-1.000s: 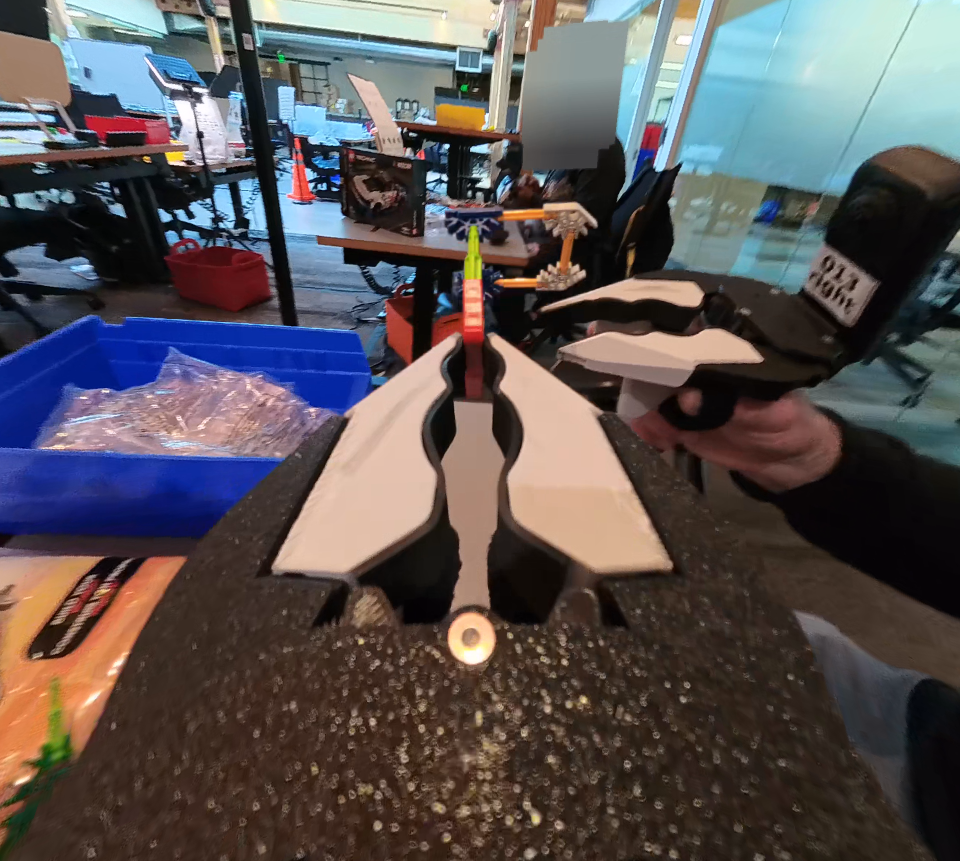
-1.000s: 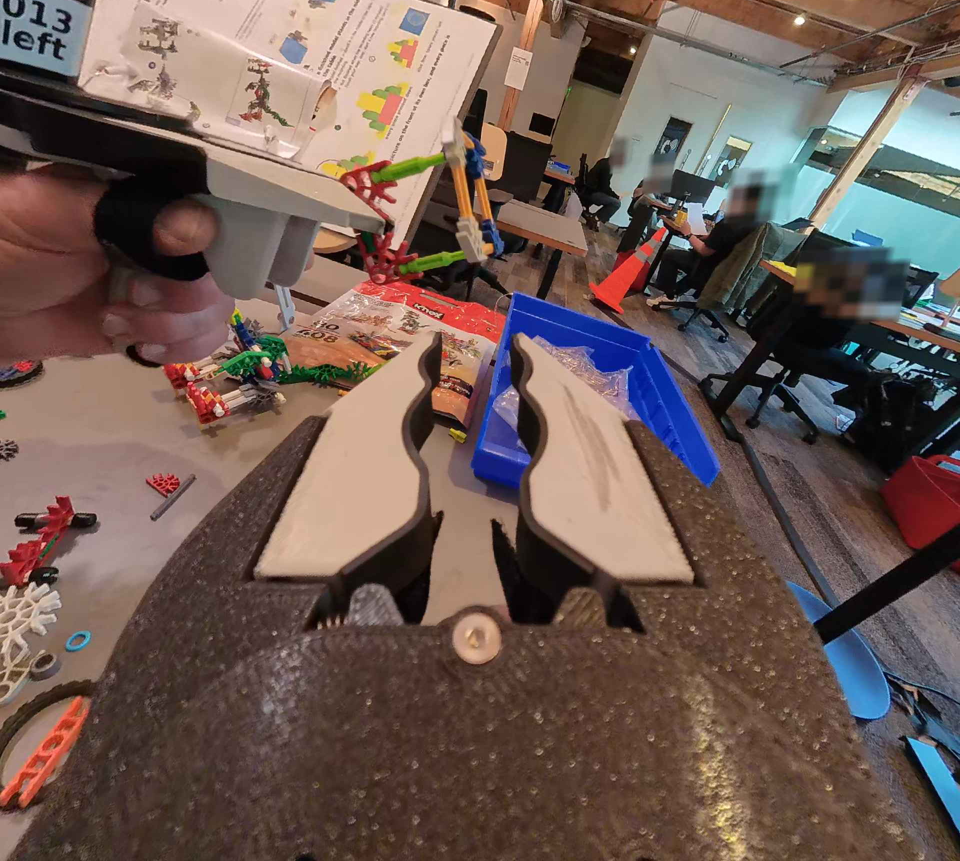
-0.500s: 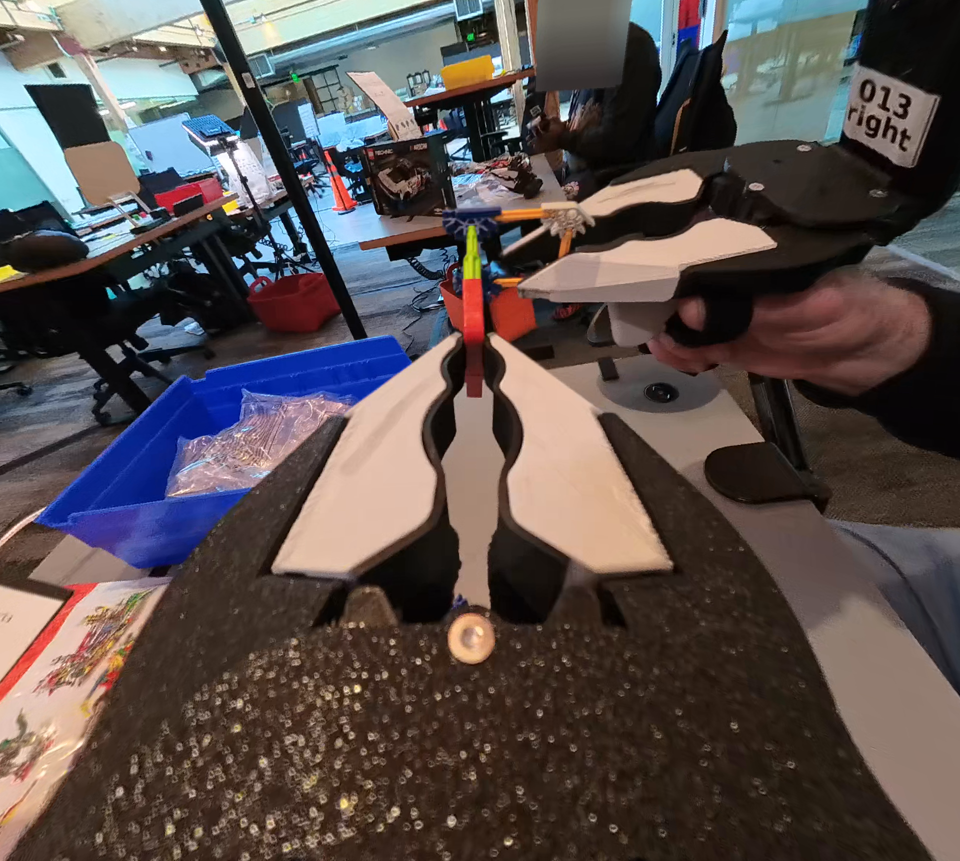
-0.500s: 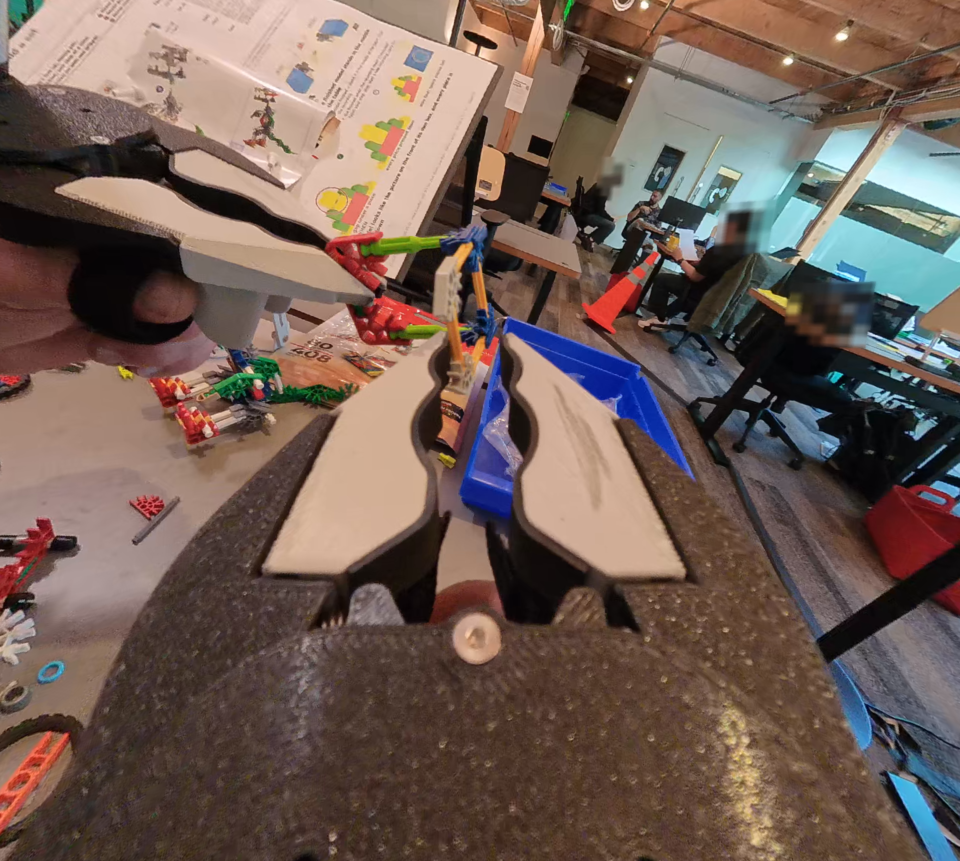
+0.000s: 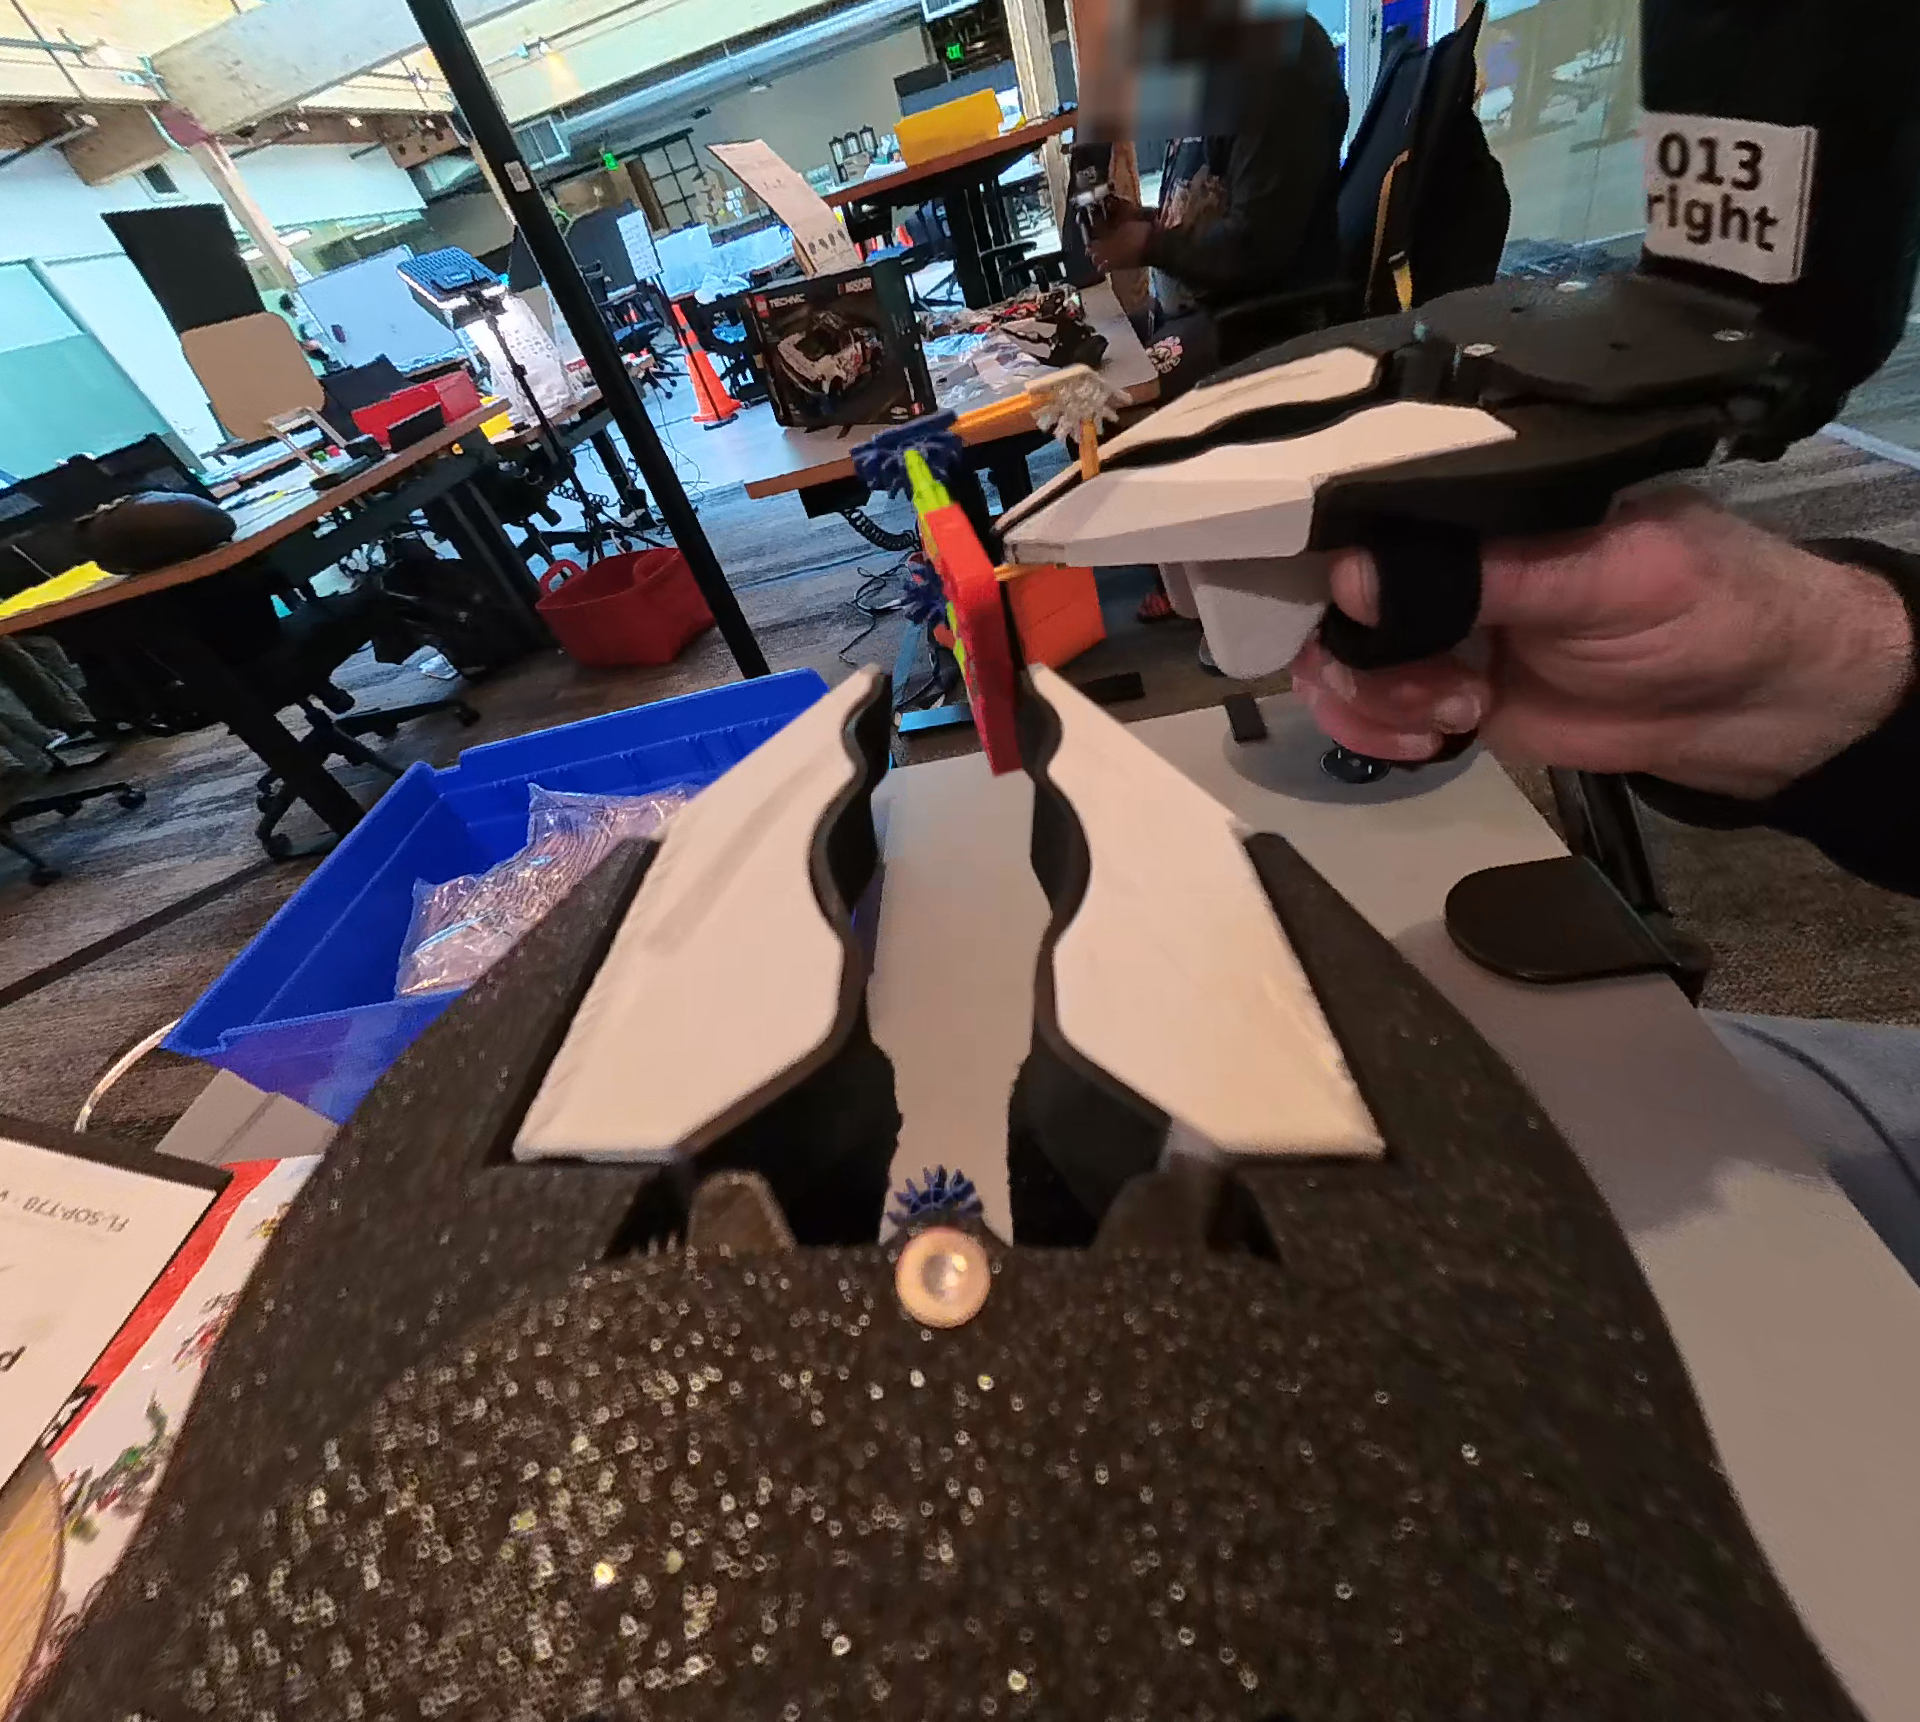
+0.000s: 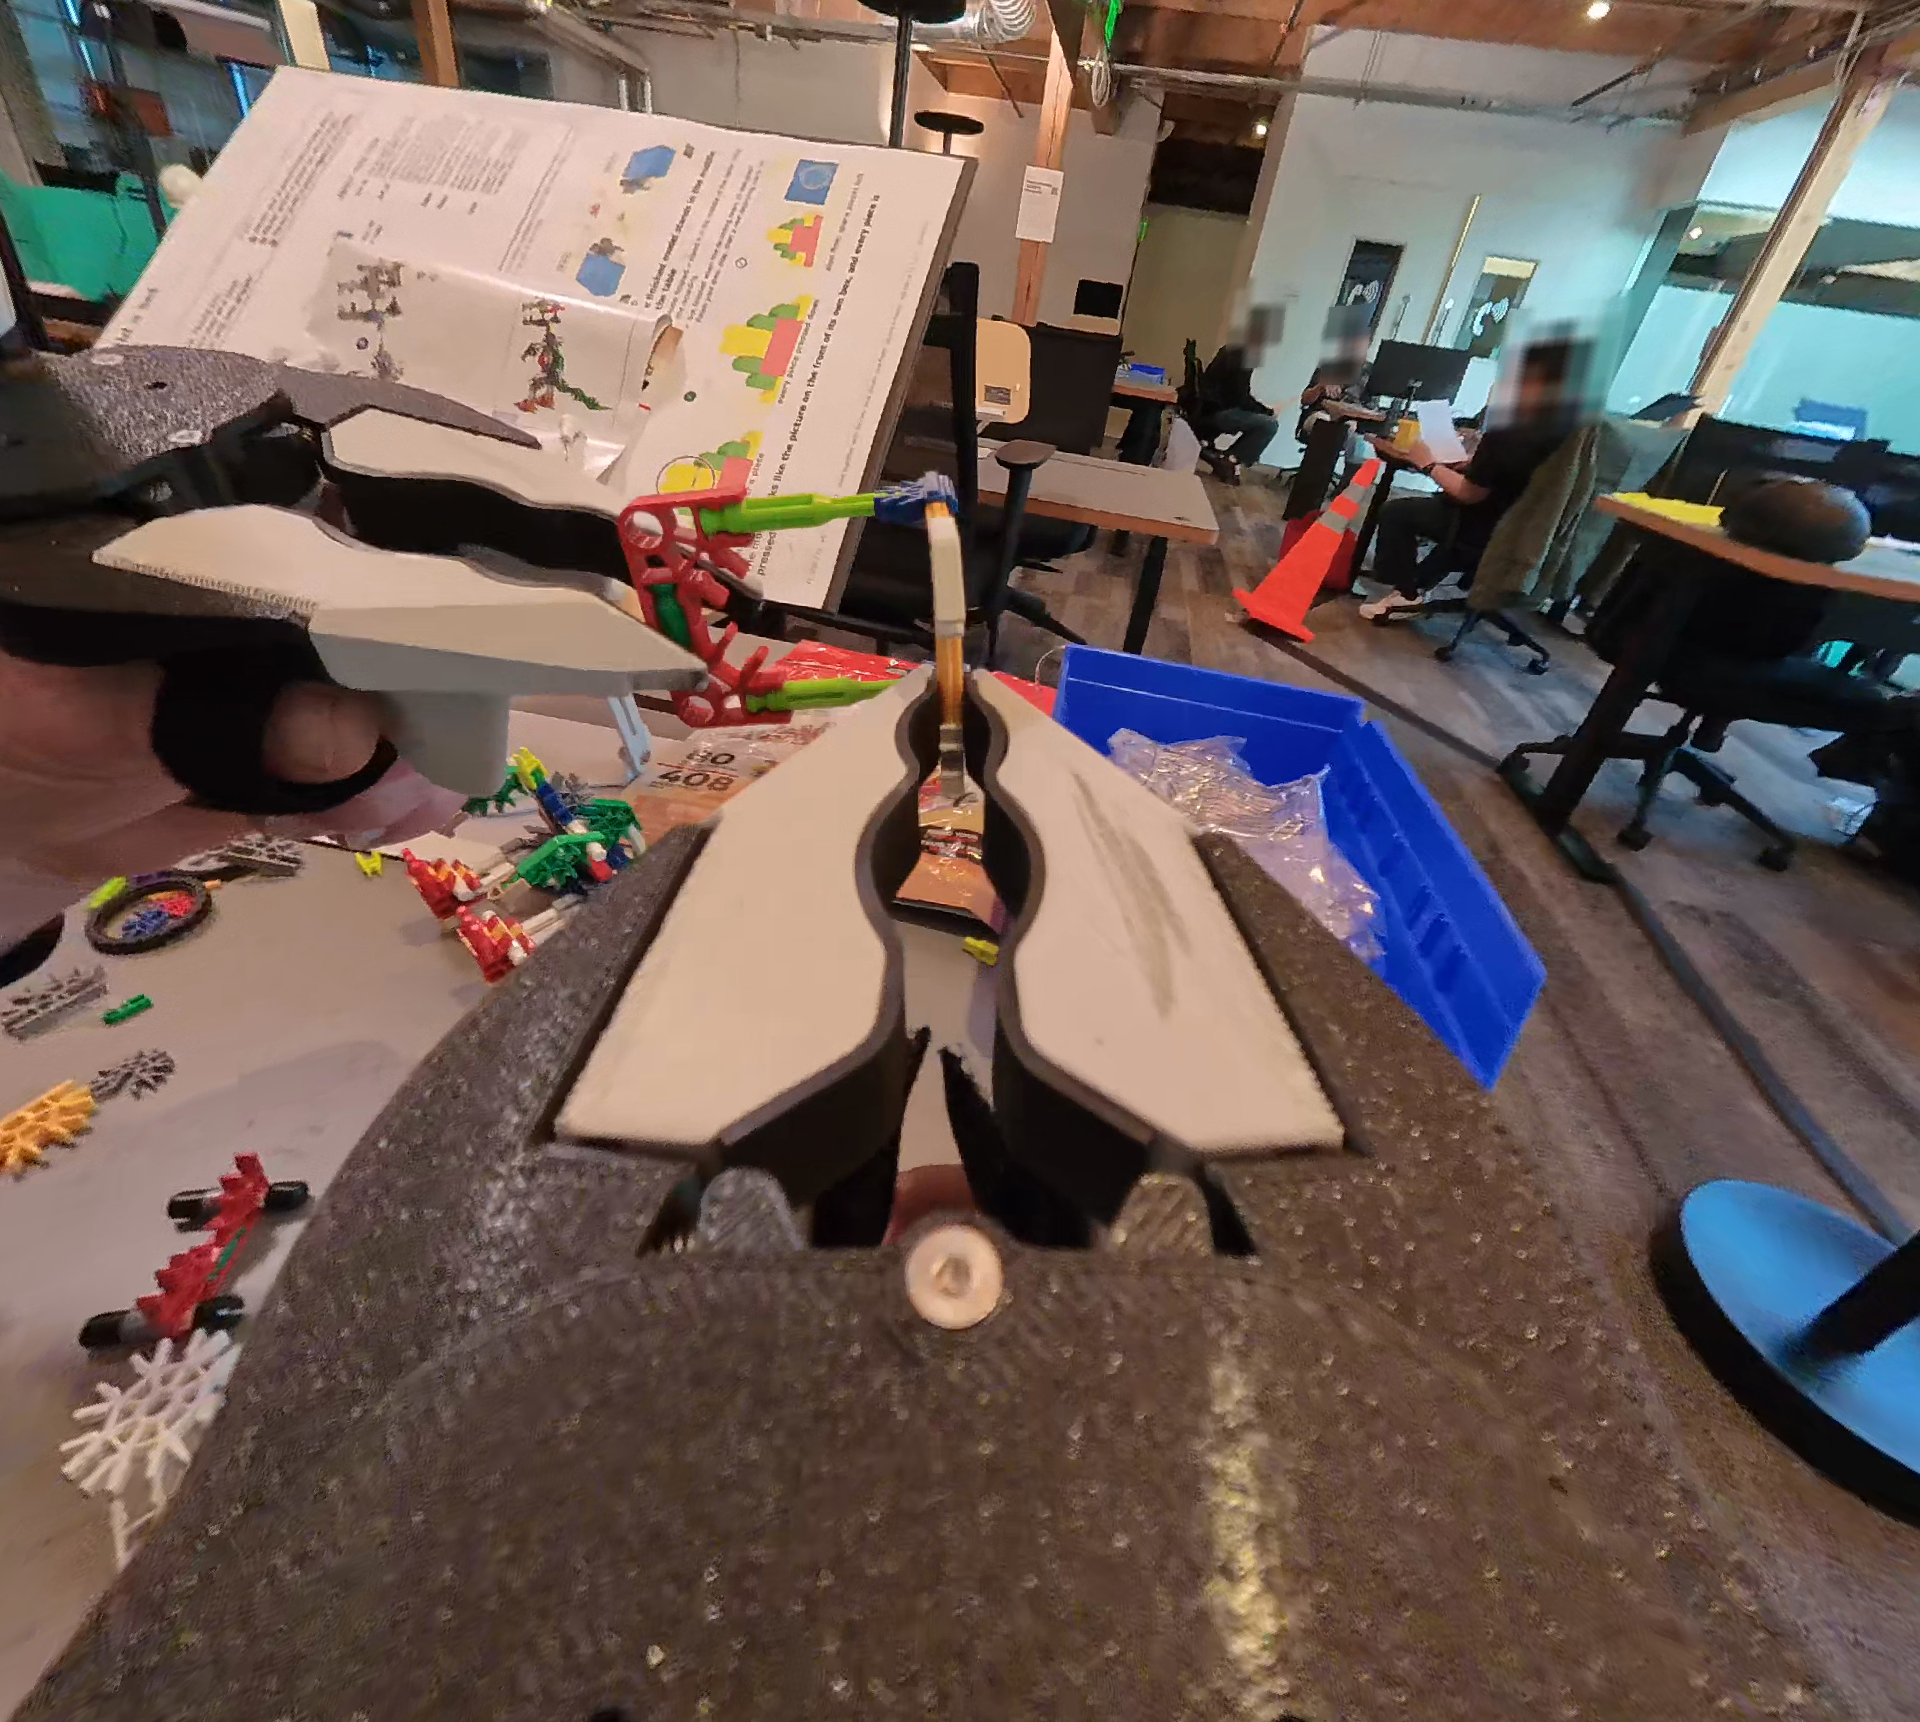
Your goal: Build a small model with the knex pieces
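Since the earlier frame left gripper [image 5: 956, 716] had spread its jaws, red connector [image 5: 977, 633] touching only one finger, while right gripper [image 6: 948, 685] pinched the toy frame's [image 6: 831, 571] orange rod [image 6: 948, 664] above grey table [image 6: 312, 997], blue bin [image 6: 1403, 799] right.

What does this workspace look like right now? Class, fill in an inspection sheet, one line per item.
Surface: grey table, partly covered.
Things in hand: rod-and-connector toy model held in the air between both grippers.
Clutter: loose pieces scattered on the table; blue bin with a clear bag at the table edge; instruction sheet propped up behind.
Grippers: left gripper open, red connector between its tips; right gripper shut on the orange rod.
Cables: dark cable on the floor.
Surroundings: open office, people at desks, traffic cone.
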